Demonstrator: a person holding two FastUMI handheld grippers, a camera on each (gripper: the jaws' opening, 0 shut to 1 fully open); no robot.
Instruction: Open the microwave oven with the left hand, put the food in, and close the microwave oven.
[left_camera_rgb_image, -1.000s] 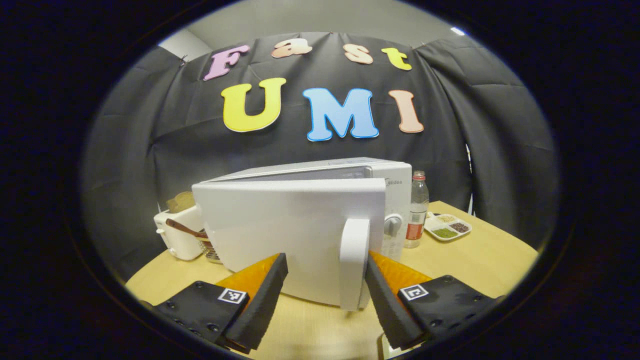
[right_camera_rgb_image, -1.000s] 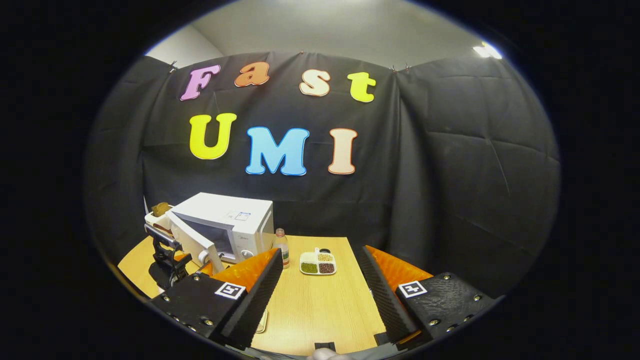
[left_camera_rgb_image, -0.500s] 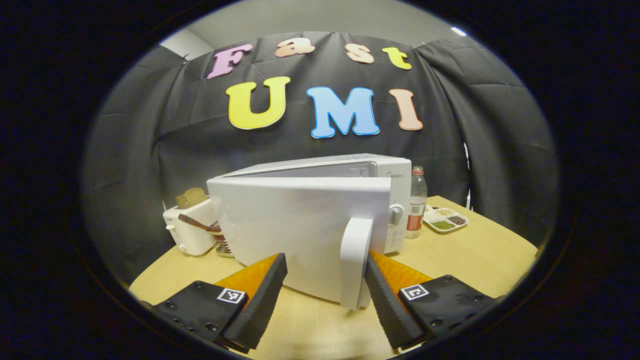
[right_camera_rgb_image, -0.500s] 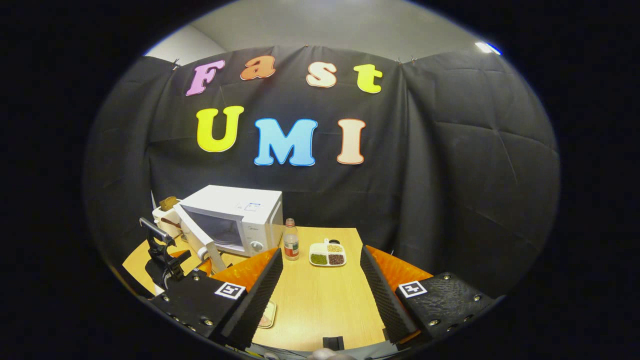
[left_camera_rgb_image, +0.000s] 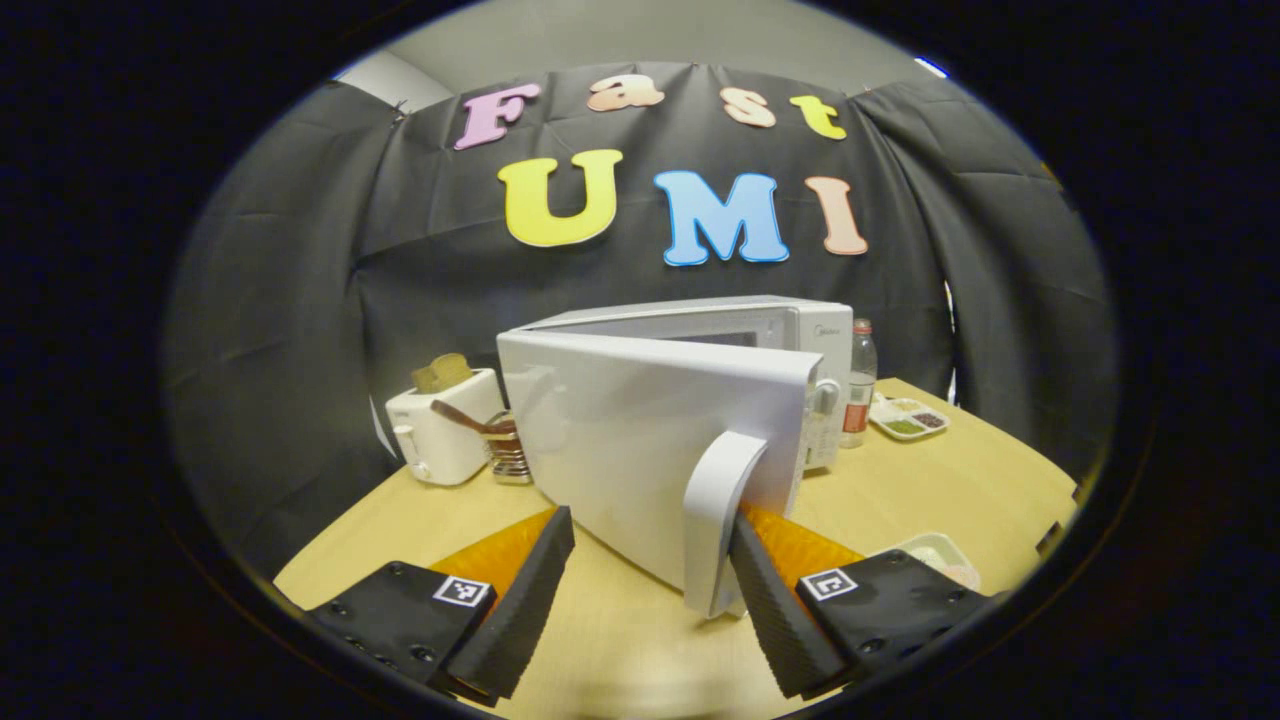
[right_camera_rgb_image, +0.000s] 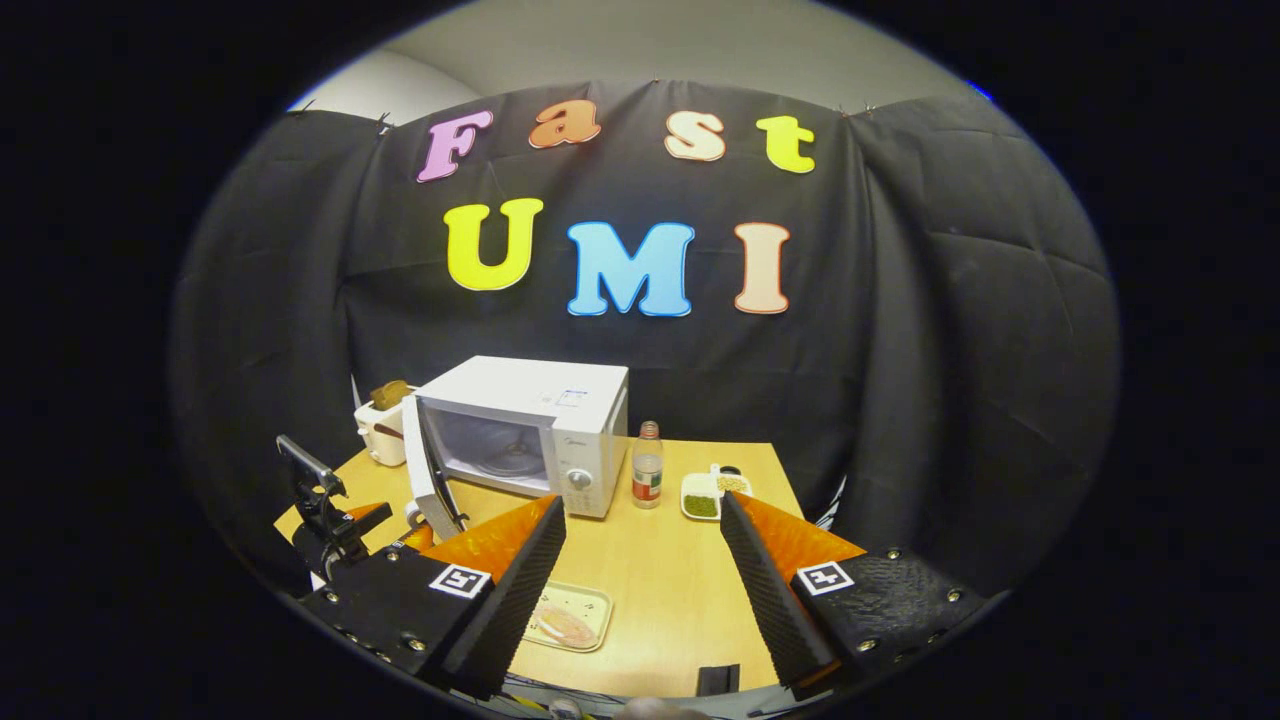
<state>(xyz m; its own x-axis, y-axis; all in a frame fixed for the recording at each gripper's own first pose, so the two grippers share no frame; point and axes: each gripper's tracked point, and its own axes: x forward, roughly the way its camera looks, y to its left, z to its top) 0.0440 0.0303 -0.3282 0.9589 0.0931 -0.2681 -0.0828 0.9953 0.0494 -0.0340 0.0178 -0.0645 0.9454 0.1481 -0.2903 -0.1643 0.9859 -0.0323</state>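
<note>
While our left gripper (left_camera_rgb_image: 640, 575) stands spread, one finger hooked behind the microwave door handle (left_camera_rgb_image: 722, 515) at centre frame, our right gripper (right_camera_rgb_image: 640, 570) hovers spread.

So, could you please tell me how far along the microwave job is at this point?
The microwave door stands wide open, its cavity bare. In hand: the left gripper, open, has one finger hooked behind the door handle. Left to do: the right gripper, open, must lift the food tray off the table, load it, then close the door.
</note>
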